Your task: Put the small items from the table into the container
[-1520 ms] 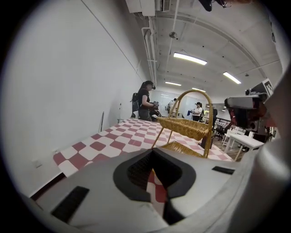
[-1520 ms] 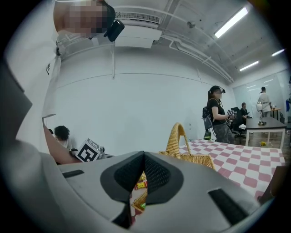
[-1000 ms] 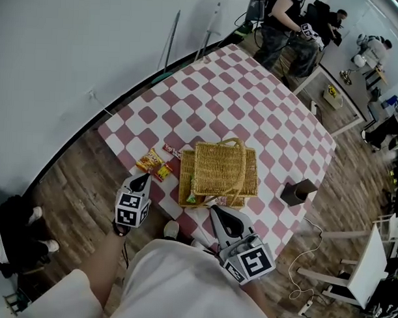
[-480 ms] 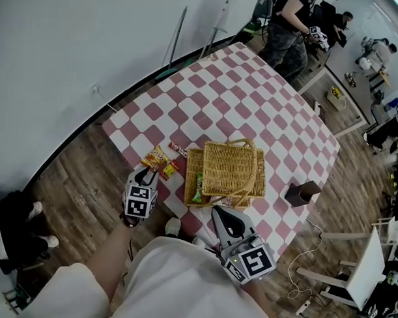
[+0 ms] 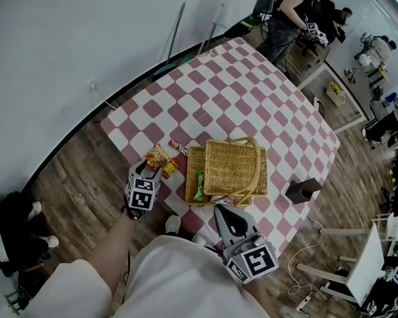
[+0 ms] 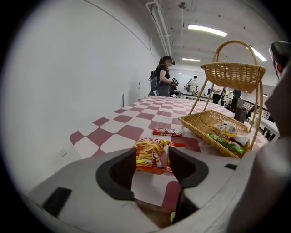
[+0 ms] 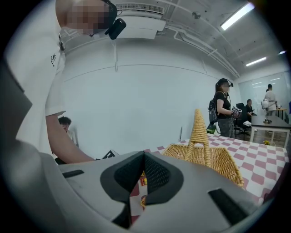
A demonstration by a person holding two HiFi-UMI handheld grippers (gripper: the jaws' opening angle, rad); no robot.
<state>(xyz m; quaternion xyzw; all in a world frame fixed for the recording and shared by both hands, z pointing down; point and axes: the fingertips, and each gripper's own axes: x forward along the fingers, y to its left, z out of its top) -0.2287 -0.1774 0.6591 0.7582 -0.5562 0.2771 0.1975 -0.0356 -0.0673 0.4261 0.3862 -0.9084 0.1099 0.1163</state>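
An orange snack packet (image 6: 146, 154) lies near the table's near corner, with a smaller yellow-red packet (image 5: 170, 168) beside it and a red bar (image 6: 167, 132) just beyond. My left gripper (image 6: 152, 159) hovers low right before the orange packet (image 5: 158, 157); its jaws are opening, and the packet shows in the gap without being touched. The wicker basket (image 5: 230, 168) stands to the right with a green packet (image 5: 199, 186) inside. My right gripper (image 5: 223, 213) stays at the table's near edge by the basket (image 7: 213, 159), shut with nothing in it.
The table (image 5: 253, 92) wears a red-and-white checked cloth. A dark box (image 5: 301, 190) stands on it right of the basket. The basket's handle and upper tier (image 6: 233, 75) rise high. People (image 5: 288, 18) stand beyond the far end. A white wall runs along the left.
My left gripper has moved forward and down to the orange packet at the table's corner. The right gripper has stayed where it was.
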